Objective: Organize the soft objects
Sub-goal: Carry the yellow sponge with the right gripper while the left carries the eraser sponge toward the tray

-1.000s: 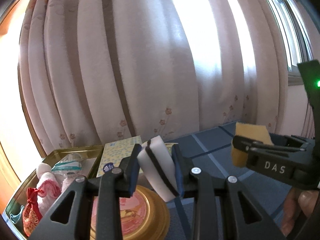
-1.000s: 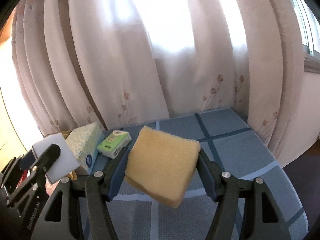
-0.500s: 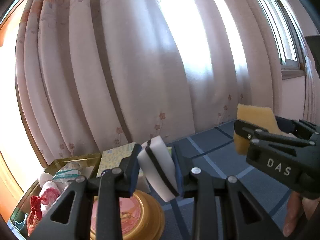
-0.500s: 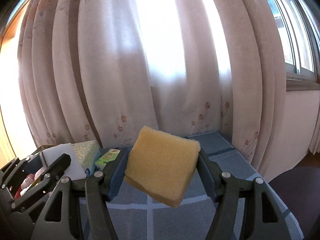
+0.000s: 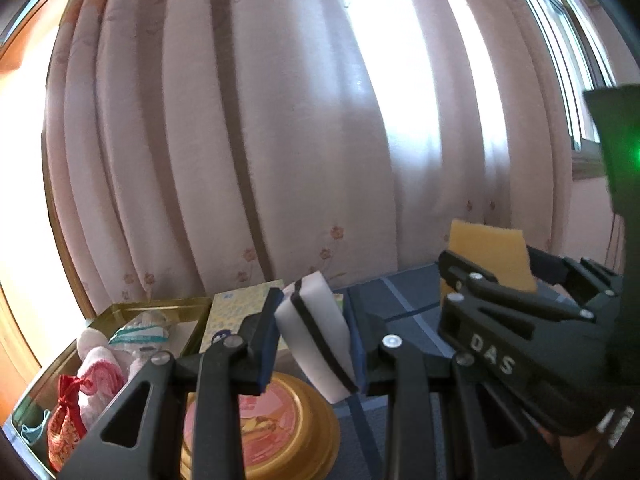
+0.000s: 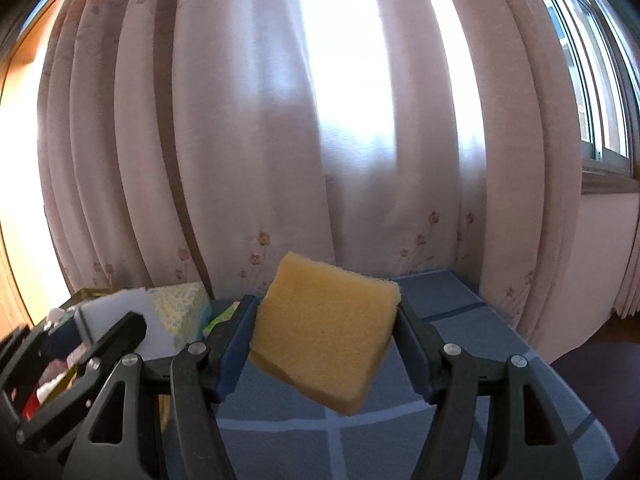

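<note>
My left gripper is shut on a white sponge with a black stripe, held tilted in the air above a round gold tin. My right gripper is shut on a flat yellow sponge, gripped by its two side edges and lifted over the blue checked surface. In the left wrist view the yellow sponge and the right gripper show at the right. In the right wrist view the white sponge and the left gripper's fingers show at the lower left.
A gold tray at the left holds several soft items: a red pouch, pink cloth, a wrapped packet. A yellow patterned tissue box stands behind the round tin. Pink curtains hang behind; a window is at right.
Both views have tilted up, showing more curtain and less of the blue surface. The right gripper with the yellow sponge has swung slightly; both sponges stay gripped as before.
</note>
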Demonstrator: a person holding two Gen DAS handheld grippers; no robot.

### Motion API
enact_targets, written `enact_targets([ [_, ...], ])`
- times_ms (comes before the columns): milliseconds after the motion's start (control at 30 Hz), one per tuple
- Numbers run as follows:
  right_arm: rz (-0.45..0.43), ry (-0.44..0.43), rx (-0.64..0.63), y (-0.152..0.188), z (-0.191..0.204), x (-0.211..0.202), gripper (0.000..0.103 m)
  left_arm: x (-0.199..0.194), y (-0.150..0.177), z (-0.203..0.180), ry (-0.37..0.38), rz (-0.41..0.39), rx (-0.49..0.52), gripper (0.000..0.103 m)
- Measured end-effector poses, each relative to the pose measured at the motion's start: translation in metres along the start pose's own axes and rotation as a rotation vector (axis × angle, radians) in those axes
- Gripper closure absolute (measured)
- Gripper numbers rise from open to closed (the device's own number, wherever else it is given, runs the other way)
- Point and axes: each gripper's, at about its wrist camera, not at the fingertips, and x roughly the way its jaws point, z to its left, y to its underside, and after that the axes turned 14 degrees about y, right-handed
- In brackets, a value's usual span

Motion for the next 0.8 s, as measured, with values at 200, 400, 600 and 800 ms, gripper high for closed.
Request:
enact_targets([
  [200, -0.011, 0.076, 0.002, -0.001, 0.007, 0.001, 0.034, -0.004, 0.002, 0.007, -0.05, -0.017, -0.032, 0.074],
  [400, -0.038, 0.124, -0.012, -0.001, 0.009, -0.004, 0.034, -0.004, 0.003, 0.019, -0.076, -0.006, -0.087, 0.074],
  [600, -0.041, 0.086, -0.031, 0.0, 0.012, -0.005, 0.034, -0.007, 0.004, 0.022, -0.122, -0.017, -0.094, 0.074],
  [800, -0.038, 0.043, -0.027, 0.0, 0.011, -0.005, 0.034, -0.012, 0.007, 0.033, -0.136, -0.028, -0.135, 0.074],
])
